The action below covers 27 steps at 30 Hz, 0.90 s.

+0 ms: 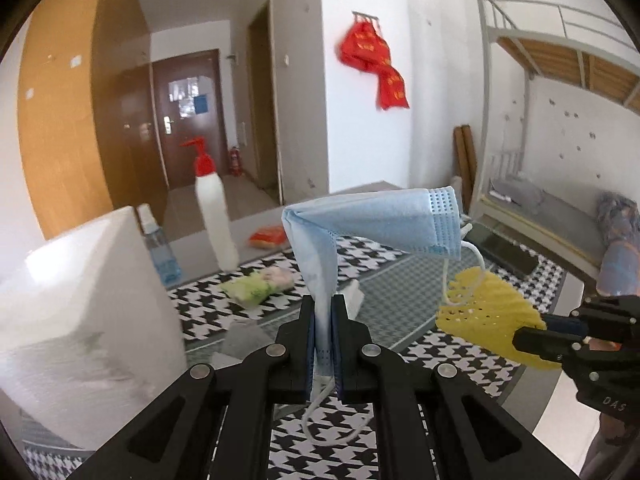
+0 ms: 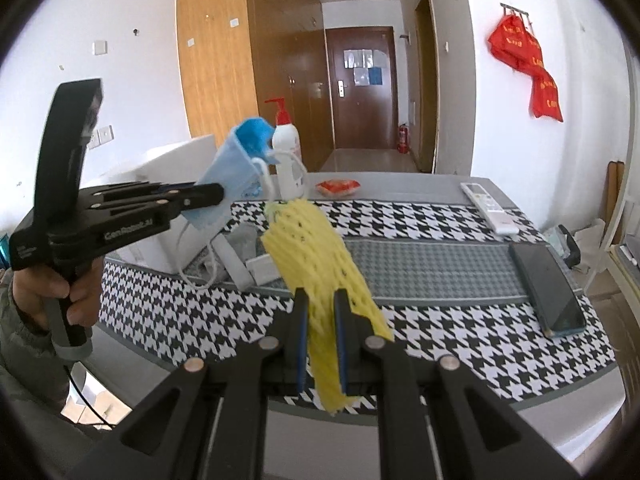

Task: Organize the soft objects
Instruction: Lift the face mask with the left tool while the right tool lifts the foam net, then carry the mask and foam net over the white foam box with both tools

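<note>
Both grippers are up off the table now, each with a catch: the left gripper [image 1: 324, 312] has its jaws pinched tight on a blue surgical face mask [image 1: 372, 228], which folds over above the fingertips and juts out to the right, one white ear loop [image 1: 334, 420] dangling below the jaws and another trailing down off its far end; over in the right wrist view the same mask [image 2: 232, 176] sticks up from those jaws in front of the white pump bottle [image 2: 288, 160] with its red top; the right gripper [image 2: 320, 312] is clamped narrow on a yellow foam fruit net [image 2: 316, 256], the mesh sleeve squeezed between the blue pads and fanning out ahead, its far tip just touching the mask's loop as the left view shows it [image 1: 488, 312]; both soft things hang in the air above the houndstooth tablecloth [image 2: 460, 320], well inside its near edge; down on the cloth, a green-and-pink soft packet [image 1: 260, 286] lies toward the far edge near the bottle's foot, a red-orange packet [image 2: 338, 187] sits on the bare grey strip at the far edge, a white remote control [image 2: 488, 208] rests toward the far right corner and a dark phone [image 2: 548, 288] along the right edge; a white box [image 1: 80, 312] stands at the left edge, a clear spray bottle [image 1: 158, 248] just behind it; a hand [image 2: 44, 292] grips the left tool's handle
</note>
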Each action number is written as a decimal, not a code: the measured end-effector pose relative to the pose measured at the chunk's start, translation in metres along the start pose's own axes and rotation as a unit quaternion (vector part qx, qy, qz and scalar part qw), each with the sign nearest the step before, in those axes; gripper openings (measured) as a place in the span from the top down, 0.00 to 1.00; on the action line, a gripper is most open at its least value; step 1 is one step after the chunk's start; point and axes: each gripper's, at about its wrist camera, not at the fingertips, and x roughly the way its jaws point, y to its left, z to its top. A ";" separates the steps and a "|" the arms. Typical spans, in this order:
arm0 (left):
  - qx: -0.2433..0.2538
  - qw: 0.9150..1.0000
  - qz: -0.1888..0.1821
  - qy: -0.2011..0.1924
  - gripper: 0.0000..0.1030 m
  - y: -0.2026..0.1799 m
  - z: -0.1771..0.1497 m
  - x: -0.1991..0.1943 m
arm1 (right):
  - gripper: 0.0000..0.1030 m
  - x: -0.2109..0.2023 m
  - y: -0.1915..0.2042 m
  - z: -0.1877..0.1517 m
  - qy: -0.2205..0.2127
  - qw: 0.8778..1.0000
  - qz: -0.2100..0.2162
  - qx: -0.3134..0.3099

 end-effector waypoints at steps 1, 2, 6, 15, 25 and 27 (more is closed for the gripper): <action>-0.002 1.000 0.004 -0.003 0.92 0.002 0.000 -0.003 | 0.85 0.001 0.001 0.001 -0.002 1.000 0.002 0.000; -0.002 1.000 0.008 -0.008 0.92 0.004 0.001 -0.006 | 0.85 0.002 0.003 0.003 -0.003 1.000 0.003 0.000; -0.006 1.000 0.016 -0.017 0.92 0.011 0.002 -0.014 | 0.85 0.004 0.007 0.009 -0.012 1.000 0.009 -0.001; -0.015 0.999 0.029 -0.038 0.92 0.026 0.008 -0.032 | 0.85 0.003 0.023 0.023 -0.036 0.999 0.022 -0.013; -0.022 0.997 0.048 -0.054 0.92 0.036 0.019 -0.045 | 0.85 0.004 0.039 0.041 -0.056 0.998 0.033 -0.017; -0.025 0.997 0.051 -0.057 0.92 0.038 0.019 -0.048 | 0.85 0.005 0.042 0.044 -0.057 0.998 0.035 -0.018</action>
